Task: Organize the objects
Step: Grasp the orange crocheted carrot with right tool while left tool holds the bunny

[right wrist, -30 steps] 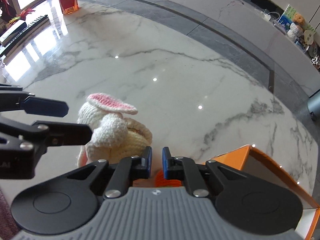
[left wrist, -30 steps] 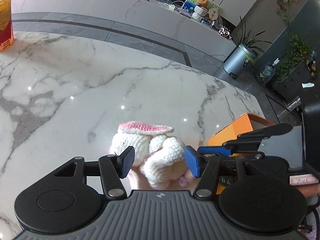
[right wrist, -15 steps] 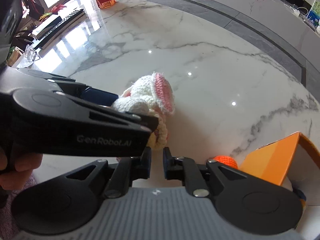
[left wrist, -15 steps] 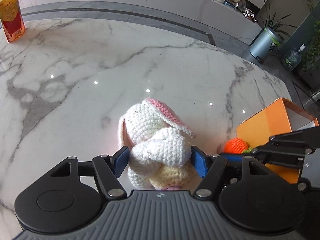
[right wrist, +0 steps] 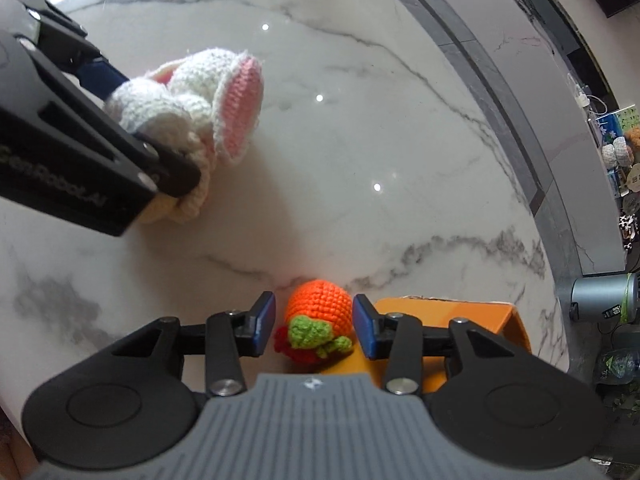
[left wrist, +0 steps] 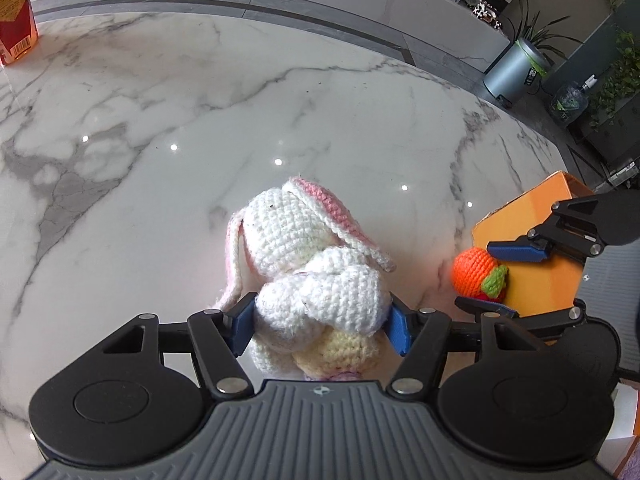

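My left gripper [left wrist: 322,322] is shut on a white crocheted bunny [left wrist: 308,264] with pink ears, its blue pads pressing both sides of the body. The bunny also shows in the right wrist view [right wrist: 196,108], held by the left gripper [right wrist: 132,120] just above the marble table [right wrist: 360,140]. My right gripper [right wrist: 314,322] is open, its blue pads either side of an orange crocheted carrot [right wrist: 320,312] with green leaves, not touching it. The carrot [left wrist: 476,272] lies against an orange box [left wrist: 536,232] in the left wrist view, between the right gripper's fingers [left wrist: 516,252].
The orange box [right wrist: 448,312] sits at the table's near right edge. A red and yellow carton [left wrist: 16,12] stands at the far left. A grey bin [left wrist: 516,68] and plants stand on the floor beyond the table's right edge.
My left gripper has closed tighter on the bunny. My right gripper has opened from shut and moved over to straddle the carrot by the orange box.
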Demonstrator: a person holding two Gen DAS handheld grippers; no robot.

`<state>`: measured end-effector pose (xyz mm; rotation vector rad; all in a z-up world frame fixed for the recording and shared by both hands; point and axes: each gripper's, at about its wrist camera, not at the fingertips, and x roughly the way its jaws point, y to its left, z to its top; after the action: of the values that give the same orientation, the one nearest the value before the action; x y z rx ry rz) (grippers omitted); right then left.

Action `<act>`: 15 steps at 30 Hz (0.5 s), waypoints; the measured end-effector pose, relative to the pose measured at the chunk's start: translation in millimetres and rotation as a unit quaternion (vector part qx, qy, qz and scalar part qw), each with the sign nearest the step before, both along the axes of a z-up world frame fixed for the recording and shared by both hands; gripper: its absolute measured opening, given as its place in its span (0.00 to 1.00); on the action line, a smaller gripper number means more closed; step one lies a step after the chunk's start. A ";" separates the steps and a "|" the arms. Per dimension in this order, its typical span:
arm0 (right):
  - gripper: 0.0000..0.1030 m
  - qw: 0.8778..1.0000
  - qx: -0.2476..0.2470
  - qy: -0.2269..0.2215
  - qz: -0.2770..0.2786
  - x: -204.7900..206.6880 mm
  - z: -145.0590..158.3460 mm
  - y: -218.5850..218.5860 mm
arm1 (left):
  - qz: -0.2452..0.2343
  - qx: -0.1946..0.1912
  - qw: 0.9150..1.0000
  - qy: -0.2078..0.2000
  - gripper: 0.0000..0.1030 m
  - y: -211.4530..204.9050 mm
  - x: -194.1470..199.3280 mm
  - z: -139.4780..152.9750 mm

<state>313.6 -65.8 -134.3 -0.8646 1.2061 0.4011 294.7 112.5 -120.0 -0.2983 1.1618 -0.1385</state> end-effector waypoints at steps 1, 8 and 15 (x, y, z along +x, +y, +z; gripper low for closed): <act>0.46 1.000 -0.014 0.001 0.007 0.7 -4.0 1.2 | -0.002 0.001 1.000 0.002 0.72 1.9 -1.9 0.1; 0.45 0.999 -0.046 0.009 0.010 9.4 -19.9 3.2 | -0.016 0.011 1.000 0.003 0.73 4.4 -14.6 2.3; 0.42 1.000 -0.004 -0.006 0.021 -6.8 4.4 2.9 | -0.045 0.033 0.998 0.001 0.70 -6.3 -24.2 5.1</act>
<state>306.8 -62.9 -129.9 -0.8992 1.1819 0.4240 270.5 106.2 -114.9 -0.1870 1.1793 -0.1789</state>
